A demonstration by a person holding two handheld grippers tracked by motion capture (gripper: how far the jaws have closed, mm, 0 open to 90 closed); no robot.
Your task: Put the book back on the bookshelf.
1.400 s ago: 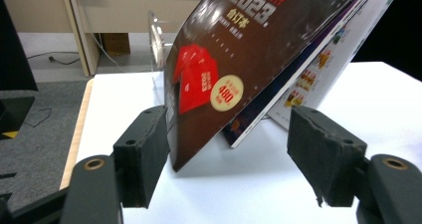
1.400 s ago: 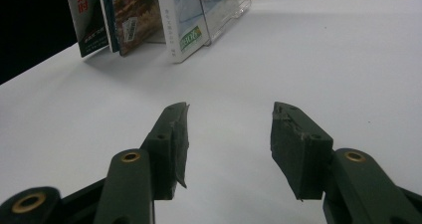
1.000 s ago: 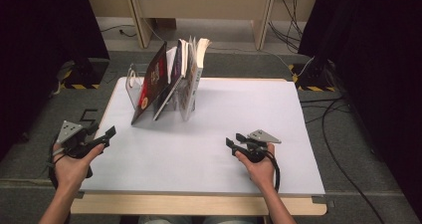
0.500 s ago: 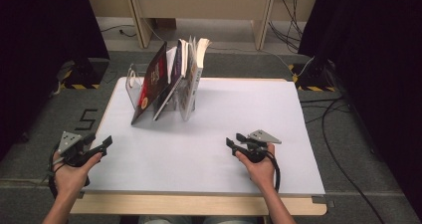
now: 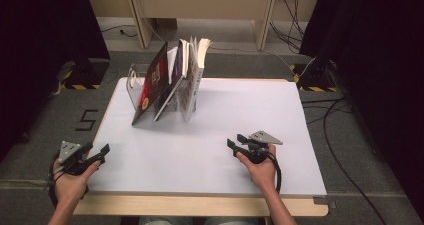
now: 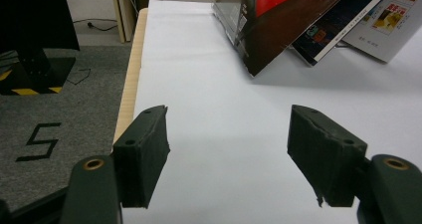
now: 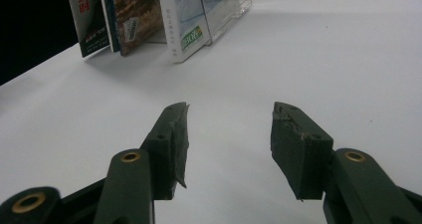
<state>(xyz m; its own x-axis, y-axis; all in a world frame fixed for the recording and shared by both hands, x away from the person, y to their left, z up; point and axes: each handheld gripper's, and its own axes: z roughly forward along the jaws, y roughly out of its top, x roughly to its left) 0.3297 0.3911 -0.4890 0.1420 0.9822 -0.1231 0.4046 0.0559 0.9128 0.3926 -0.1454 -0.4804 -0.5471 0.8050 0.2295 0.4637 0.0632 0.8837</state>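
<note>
High view: left gripper [image 5: 97, 151] sits at the table's [image 5: 240, 115] near-left edge, jaws spread wide and empty. Leaning books [image 5: 172, 80] stand in a clear rack [image 5: 131, 82] at the far-left side, well apart from both grippers. Right gripper [image 5: 235, 144] rests near-right, also wide, holding nothing.

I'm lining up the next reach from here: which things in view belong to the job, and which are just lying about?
Job:
- leaning books, tilted left on the white table
- clear plastic book stand behind them
- left gripper, open, empty, at the table's near-left edge
- right gripper, open, empty, low over the table

Lying about:
- black cables on the floor
- "5" floor marking
</note>
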